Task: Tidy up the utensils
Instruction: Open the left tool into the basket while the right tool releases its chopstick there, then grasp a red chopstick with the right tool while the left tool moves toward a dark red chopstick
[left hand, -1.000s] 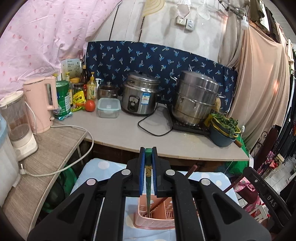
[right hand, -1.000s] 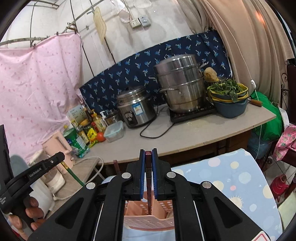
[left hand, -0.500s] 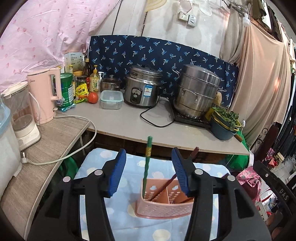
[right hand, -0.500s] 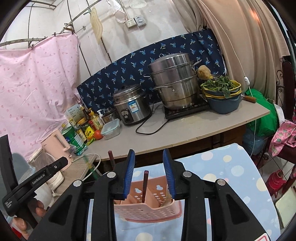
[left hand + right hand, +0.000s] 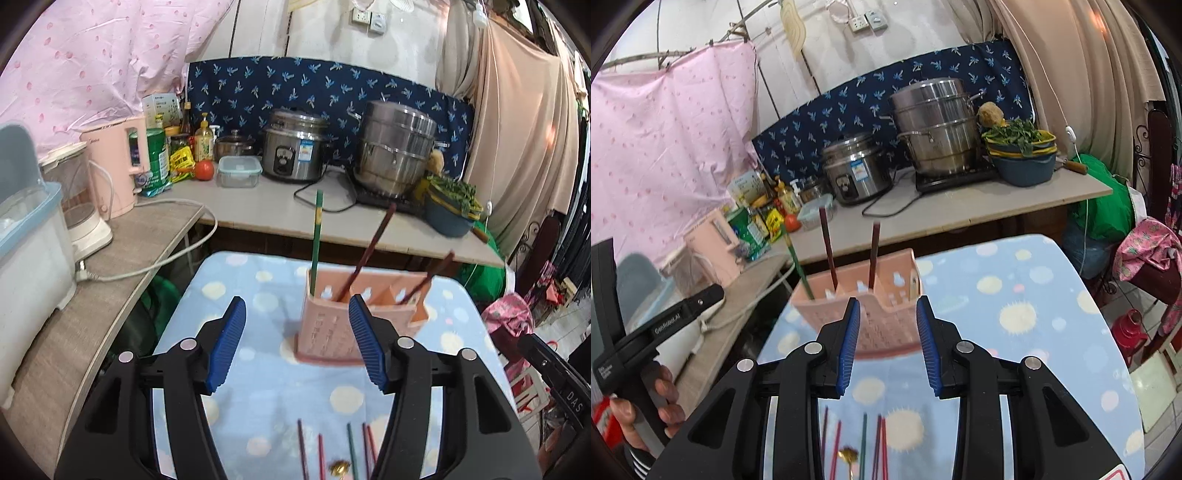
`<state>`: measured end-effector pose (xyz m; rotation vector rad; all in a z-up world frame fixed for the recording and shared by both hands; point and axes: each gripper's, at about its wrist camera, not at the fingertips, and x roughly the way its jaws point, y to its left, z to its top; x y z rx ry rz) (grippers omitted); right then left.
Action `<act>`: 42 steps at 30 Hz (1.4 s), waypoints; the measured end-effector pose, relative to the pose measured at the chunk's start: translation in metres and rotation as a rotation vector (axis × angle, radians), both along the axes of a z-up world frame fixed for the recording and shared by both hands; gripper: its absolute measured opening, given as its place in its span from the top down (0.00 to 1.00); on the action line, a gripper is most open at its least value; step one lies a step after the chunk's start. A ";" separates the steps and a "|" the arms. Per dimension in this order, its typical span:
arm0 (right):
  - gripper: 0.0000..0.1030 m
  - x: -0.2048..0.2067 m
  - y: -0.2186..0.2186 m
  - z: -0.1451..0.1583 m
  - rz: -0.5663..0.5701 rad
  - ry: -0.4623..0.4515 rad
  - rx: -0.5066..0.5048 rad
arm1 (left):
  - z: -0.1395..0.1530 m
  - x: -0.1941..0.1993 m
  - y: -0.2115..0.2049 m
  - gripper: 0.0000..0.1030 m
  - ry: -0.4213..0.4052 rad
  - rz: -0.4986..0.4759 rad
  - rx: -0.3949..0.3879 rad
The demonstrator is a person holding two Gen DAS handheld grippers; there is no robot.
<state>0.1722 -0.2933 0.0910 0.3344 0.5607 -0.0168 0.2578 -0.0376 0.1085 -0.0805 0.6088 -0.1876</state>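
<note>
A pink utensil holder [image 5: 332, 325] [image 5: 879, 314] stands on the blue dotted cloth. In it stand a green chopstick [image 5: 316, 240] [image 5: 799, 266] and dark red chopsticks [image 5: 369, 251] [image 5: 874, 254]. My left gripper [image 5: 296, 300] hangs in front of the holder, its jaws opening with nothing between them. My right gripper [image 5: 887, 301] is open and empty, just short of the holder's near wall. Several loose chopsticks [image 5: 351, 454] [image 5: 864, 446] and a gold spoon [image 5: 340, 467] [image 5: 848, 455] lie on the cloth under the grippers.
Behind the cloth-covered table [image 5: 258, 369] runs a counter [image 5: 258, 210] with a rice cooker [image 5: 295, 151], a steamer pot [image 5: 397, 147], a pink kettle [image 5: 118, 170] and a bowl of greens [image 5: 448, 206]. In the right wrist view a hand [image 5: 639, 417] holds the left gripper's handle.
Both grippers opened, letting go of the green chopstick and a red chopstick, which now stand in the holder. Both drew back from the holder toward the loose chopsticks.
</note>
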 end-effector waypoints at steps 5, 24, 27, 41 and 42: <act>0.70 -0.034 0.011 -0.031 0.016 0.063 -0.022 | -0.029 -0.028 0.002 0.46 0.046 0.011 0.063; 0.70 -0.126 0.061 -0.127 0.100 0.248 -0.107 | -0.123 -0.112 0.018 0.46 0.238 0.001 0.111; 0.70 -0.135 0.070 -0.140 0.120 0.275 -0.108 | -0.135 -0.121 0.021 0.46 0.264 0.000 0.105; 0.75 -0.150 0.090 -0.175 0.151 0.337 -0.122 | -0.172 -0.153 0.028 0.46 0.335 -0.007 0.109; 0.78 -0.150 0.091 -0.176 0.151 0.335 -0.132 | -0.173 -0.154 0.028 0.46 0.336 -0.008 0.108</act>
